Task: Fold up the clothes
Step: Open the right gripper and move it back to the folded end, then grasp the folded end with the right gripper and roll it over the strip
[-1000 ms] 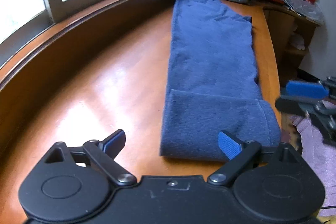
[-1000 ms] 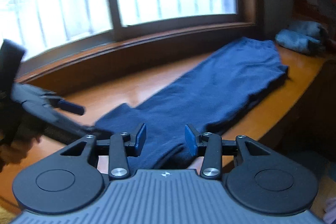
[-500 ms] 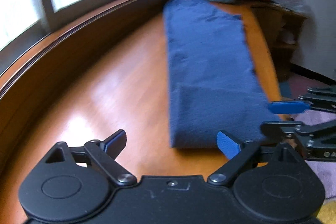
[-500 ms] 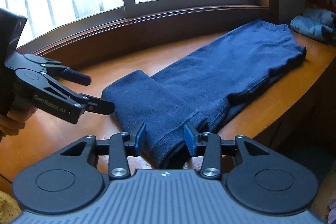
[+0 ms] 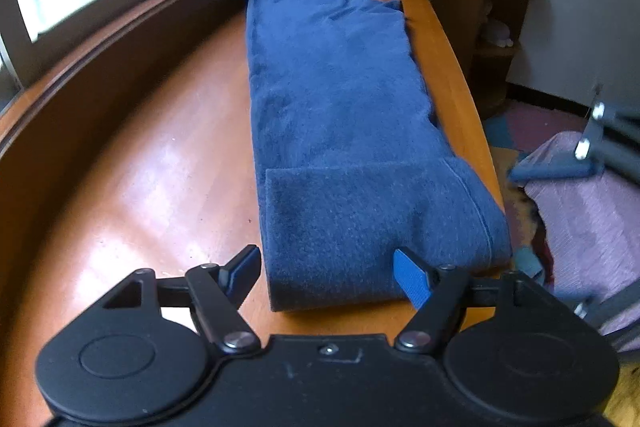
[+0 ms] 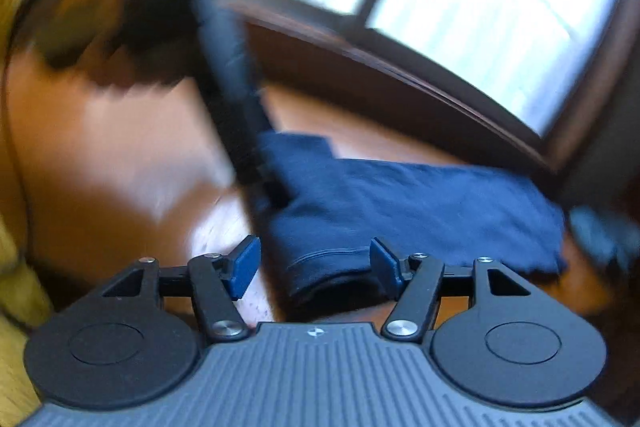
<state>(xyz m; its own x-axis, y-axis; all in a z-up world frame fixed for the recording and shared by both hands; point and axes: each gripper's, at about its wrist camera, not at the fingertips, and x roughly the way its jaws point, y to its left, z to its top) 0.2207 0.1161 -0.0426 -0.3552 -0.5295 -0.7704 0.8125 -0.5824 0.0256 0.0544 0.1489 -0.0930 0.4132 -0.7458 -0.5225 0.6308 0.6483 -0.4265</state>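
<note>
Beneath the window, the orange surface (image 5: 140, 187) carries the blue garment (image 5: 340, 115) mid-frame, its folded end between both grippers' parted jaws, left gripper (image 5: 326, 273) closing, right gripper (image 6: 316, 263) opening, neither gripping.

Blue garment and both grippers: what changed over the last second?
The right gripper rolled hard, so its view now tilts, and its jaws have just been opening around the near folded end of the blue garment, pads not pressing. The left gripper has just been closing partway and is open, with the fold's near left corner between its jaws. The garment stays flat on the wooden table, its near end folded over.
</note>
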